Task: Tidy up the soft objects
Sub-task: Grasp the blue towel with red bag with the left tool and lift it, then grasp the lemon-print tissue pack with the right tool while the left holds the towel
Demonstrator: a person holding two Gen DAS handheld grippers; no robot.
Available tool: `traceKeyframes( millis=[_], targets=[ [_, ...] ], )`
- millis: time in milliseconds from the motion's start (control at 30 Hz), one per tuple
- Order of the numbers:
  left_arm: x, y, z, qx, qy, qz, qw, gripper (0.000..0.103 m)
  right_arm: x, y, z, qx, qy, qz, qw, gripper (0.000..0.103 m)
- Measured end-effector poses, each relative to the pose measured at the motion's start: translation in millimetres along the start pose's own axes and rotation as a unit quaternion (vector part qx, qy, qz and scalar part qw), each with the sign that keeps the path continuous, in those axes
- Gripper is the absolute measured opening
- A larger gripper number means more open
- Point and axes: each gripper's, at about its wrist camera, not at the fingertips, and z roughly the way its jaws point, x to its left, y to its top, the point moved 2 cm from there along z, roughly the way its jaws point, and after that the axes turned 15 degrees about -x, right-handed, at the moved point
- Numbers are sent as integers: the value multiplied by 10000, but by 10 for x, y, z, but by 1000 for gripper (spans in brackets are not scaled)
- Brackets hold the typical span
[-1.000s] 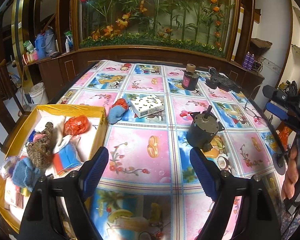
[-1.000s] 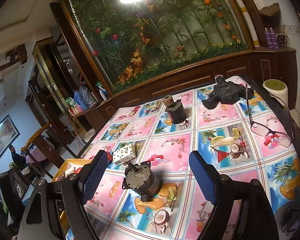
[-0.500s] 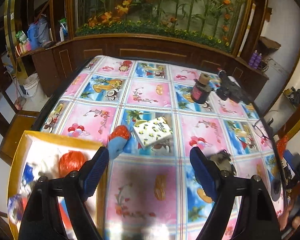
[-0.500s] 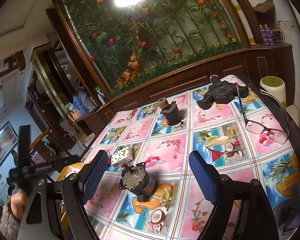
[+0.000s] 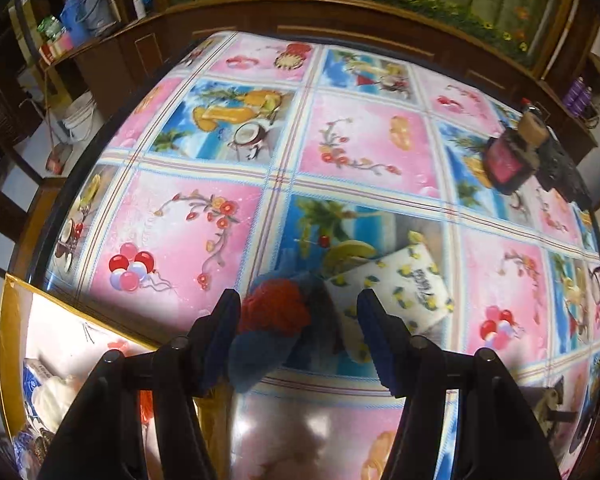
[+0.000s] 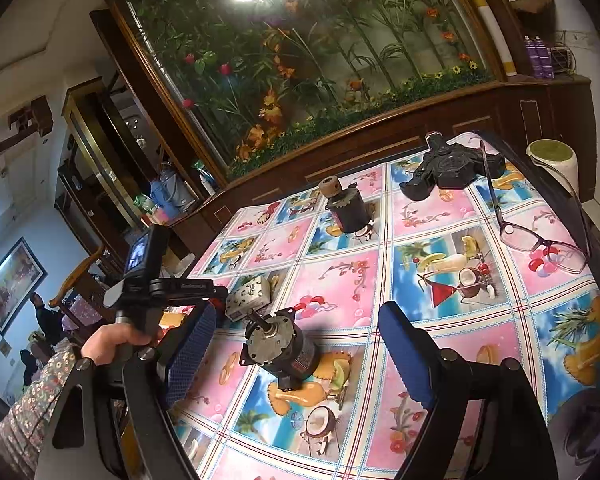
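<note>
Between spread gripper (image 5: 298, 318) pads, fuzzy red-blue knit (image 5: 274, 320)

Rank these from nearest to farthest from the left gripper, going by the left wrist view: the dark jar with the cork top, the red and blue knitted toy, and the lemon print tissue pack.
1. red and blue knitted toy: between the open fingers of the left gripper, toward its left finger.
2. lemon print tissue pack: just beyond, toward the right finger.
3. dark jar with the cork top: far right across the table.

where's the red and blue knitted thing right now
In the left wrist view, the red and blue knitted toy lies on the tablecloth between the open left gripper's fingers, touching the lemon-print tissue pack.
</note>
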Motion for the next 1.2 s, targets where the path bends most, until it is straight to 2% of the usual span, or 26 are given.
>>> traceKeyframes(
  millis=[100,233,400,500,533,600,667,700,733,800,867,900,1033,1100,1200],
  targets=[
    [74,-39,62,108,-237,-334,9991,59,-6,-10,15,36,2,19,10000,87],
    [-24,-91,15,156,-621,-455,9969,31,-6,-14,16,40,-4,20,10000,87],
    [-307,-275,-89,307,-1283,-412,9904,31,-7,-18,18,36,-17,23,10000,87],
    [-425,-362,-170,272,-1331,-249,9904,31,-15,-25,21,54,-20,40,10000,87],
    [-439,-376,-182,253,-1311,-212,9908,31,-17,-28,20,56,-18,48,10000,87],
    [-446,-361,-177,140,-1038,-31,9945,35,-16,-30,12,38,-10,47,10000,87],
    [-406,-361,-90,197,-812,-46,9965,45,-9,-37,11,35,-9,30,10000,87],
    [-378,-382,-38,277,-873,-120,9957,45,-14,-37,11,33,-7,32,10000,87],
    [-355,-385,-68,100,-857,-113,9962,44,-21,-39,18,40,-19,26,10000,87],
    [-300,-443,-107,20,-764,-157,9969,33,-38,-41,32,74,-55,48,9999,87],
    [-198,-558,-206,-60,-862,-484,9951,33,-44,-38,34,72,-63,55,9999,87],
    [-165,-653,-283,-162,-765,-527,9955,33,-42,-39,35,74,-71,42,9999,87],
    [-89,-1059,-582,-606,-430,-404,9964,33,30,-60,59,143,43,-116,9998,87],
    [-72,-1183,-673,-849,-237,-246,9958,33,89,-65,99,186,232,-253,9992,87],
    [-58,-1237,-694,-1092,-52,-6,9940,33,302,-33,221,512,297,-867,9945,87]
  ],
)
